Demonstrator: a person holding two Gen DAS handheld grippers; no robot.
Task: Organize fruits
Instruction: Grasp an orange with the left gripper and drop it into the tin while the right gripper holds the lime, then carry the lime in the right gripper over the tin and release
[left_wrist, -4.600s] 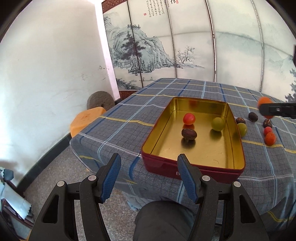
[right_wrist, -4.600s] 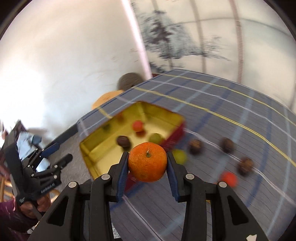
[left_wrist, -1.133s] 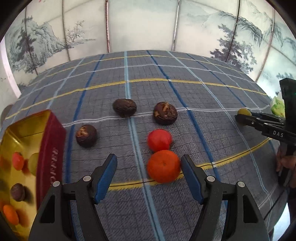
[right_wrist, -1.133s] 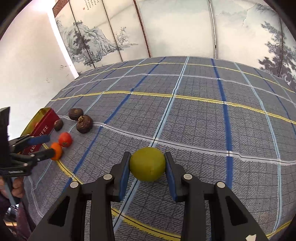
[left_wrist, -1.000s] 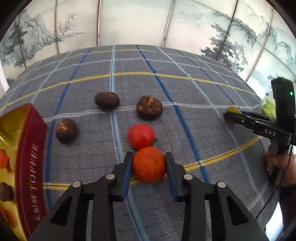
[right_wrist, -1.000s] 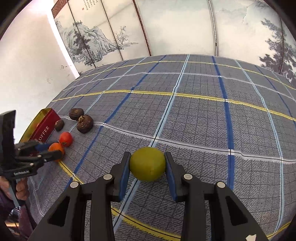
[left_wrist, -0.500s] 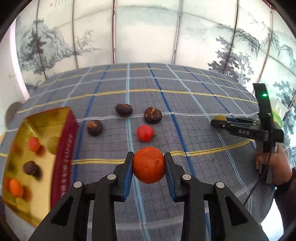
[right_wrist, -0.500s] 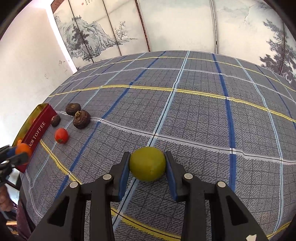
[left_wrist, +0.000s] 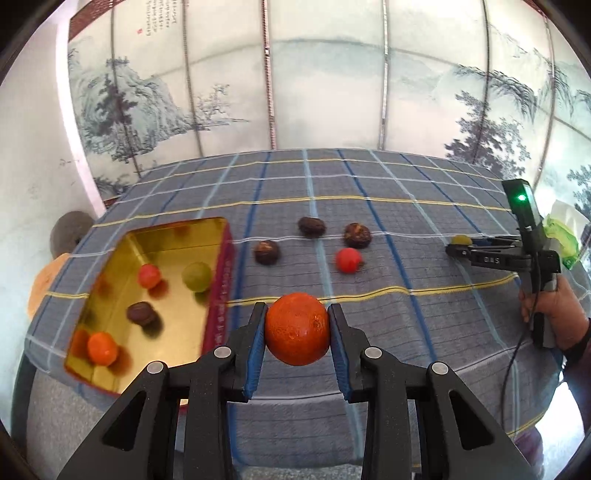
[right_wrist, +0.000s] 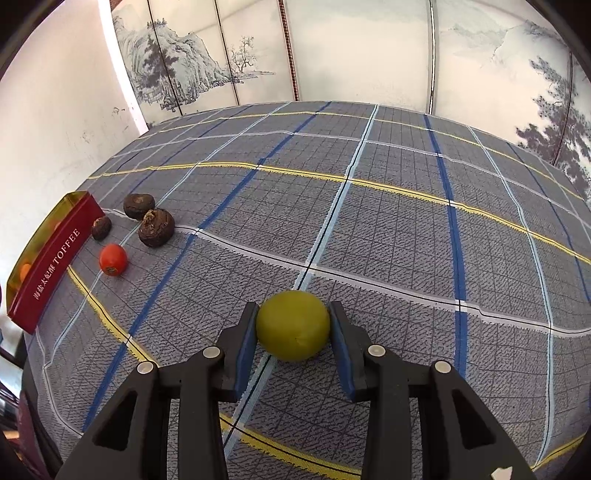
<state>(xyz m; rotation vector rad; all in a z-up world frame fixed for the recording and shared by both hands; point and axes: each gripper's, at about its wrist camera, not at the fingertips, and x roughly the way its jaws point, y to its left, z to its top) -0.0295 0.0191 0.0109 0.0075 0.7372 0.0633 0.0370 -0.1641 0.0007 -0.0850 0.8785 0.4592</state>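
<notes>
Left gripper (left_wrist: 297, 334) clamped on a round orange mandarin (left_wrist: 297, 328), blue pads pressed to both sides, held clear above the grey checked tablecloth (left_wrist: 369, 192) just right of the rectangular red tin with gold interior (left_wrist: 221, 295). Inside the tin: a small red fruit (left_wrist: 149, 276), a green round fruit (left_wrist: 197, 276), a dark brown wrinkled fruit (left_wrist: 141, 313) and a small orange fruit (left_wrist: 102, 348). Loose on the cloth right of the tin: three dark brown fruits (left_wrist: 266, 252) and a red fruit (left_wrist: 348, 260), none touching the tin. Right gripper (right_wrist: 293, 328) closed on a yellow-green round fruit (right_wrist: 293, 325), positioned far right of the tin, low over the cloth; contact with the cloth cannot be determined.
</notes>
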